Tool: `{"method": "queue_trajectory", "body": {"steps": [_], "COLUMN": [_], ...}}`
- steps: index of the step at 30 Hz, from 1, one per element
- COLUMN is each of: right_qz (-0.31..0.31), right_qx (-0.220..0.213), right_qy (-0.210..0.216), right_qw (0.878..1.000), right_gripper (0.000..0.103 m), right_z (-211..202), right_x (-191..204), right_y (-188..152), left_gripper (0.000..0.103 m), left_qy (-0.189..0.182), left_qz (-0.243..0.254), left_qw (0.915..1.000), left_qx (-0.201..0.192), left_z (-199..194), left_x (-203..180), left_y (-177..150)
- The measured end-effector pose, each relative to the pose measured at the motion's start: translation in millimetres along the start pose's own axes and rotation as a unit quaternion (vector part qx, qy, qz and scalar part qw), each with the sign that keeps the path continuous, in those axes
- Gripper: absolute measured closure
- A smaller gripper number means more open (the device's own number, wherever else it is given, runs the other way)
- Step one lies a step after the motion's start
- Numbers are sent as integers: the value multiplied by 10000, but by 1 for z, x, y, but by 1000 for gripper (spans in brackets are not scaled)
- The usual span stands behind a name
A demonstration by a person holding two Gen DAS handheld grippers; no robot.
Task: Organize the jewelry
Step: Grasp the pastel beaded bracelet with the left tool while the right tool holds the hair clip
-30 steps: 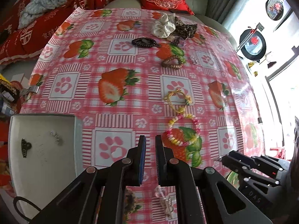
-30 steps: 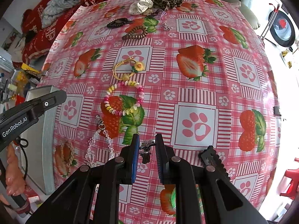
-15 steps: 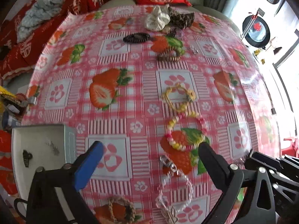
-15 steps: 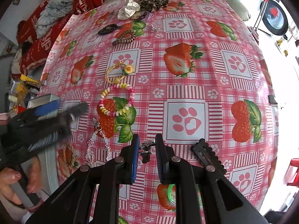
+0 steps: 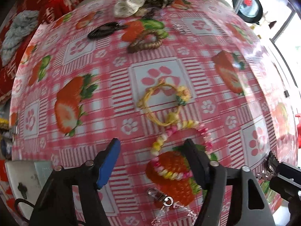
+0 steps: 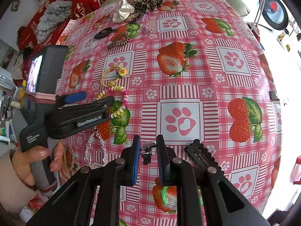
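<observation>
A pink-and-yellow beaded bracelet point(image 5: 169, 173) lies on the strawberry tablecloth point(image 5: 160, 71). My left gripper point(image 5: 152, 141) hangs just over it with its jaws closing. The bracelet's left side is between the fingers, the right finger point(image 5: 195, 162) stands over its middle, and no pad presses on it. The right wrist view shows the left gripper point(image 6: 96, 97) from the side, over that beaded bracelet point(image 6: 120, 109). My right gripper point(image 6: 148, 137) is shut on a small silver-and-black ornament point(image 6: 147, 147), held above the cloth.
A yellow cord bracelet point(image 5: 163, 101) with a sunflower lies just beyond the beads. A clear crystal bracelet point(image 5: 169, 203) is nearer. A white tray point(image 5: 18, 179) holding a small dark piece sits lower left. A black hair clip point(image 6: 199, 152) is beside the right gripper; hair ties and scrunchies lie far back.
The left gripper went from shut to wide open, then narrowed, while moving down and across from beside the tray to over the beaded bracelet. The right gripper kept its hold and barely shifted.
</observation>
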State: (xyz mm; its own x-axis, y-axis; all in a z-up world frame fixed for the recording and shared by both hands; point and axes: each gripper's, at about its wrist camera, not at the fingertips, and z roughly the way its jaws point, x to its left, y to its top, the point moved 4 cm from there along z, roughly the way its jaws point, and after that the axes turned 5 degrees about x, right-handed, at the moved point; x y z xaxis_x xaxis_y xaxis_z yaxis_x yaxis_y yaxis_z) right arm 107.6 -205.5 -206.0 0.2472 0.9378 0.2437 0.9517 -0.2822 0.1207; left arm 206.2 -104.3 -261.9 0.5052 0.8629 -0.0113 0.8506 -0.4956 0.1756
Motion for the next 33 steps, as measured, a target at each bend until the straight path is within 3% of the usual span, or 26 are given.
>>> {"method": "queue_trajectory", "body": {"steps": [1,3,5,16,26,33], "right_qz": [11,39,64,105,-87,-482], "right_qx": [3,14,24,-9,-73,-103], "right_qy": [5,17,27,42,99,270], "right_qw": [10000,10000,10000,9999,9999,9984], "right_gripper": [84,84,84,85,85,84], "right_z": [0,1,1,-1,-9,-12], "right_x": [-1,-2,-3,-1,25,72], "right_y": [0,0,0,4,13,20], "left_gripper": [42,76,86,87,87,87], "left_qy": [-38,-95,-223,-855,-894,-751], "left_qz": [47,159,221,-311,-699,-1170], "left_qw": [10000,9998,9995,9953,9913,9872], "left_qx": [-31,-79,-49,-328,-670,-784], "left_z": [-1,-4,-5,-41,-86,-108], "left_x": [-2,-7,-10,3,39,85], "left_y": [1,2,2,-14,-39,-72]}}
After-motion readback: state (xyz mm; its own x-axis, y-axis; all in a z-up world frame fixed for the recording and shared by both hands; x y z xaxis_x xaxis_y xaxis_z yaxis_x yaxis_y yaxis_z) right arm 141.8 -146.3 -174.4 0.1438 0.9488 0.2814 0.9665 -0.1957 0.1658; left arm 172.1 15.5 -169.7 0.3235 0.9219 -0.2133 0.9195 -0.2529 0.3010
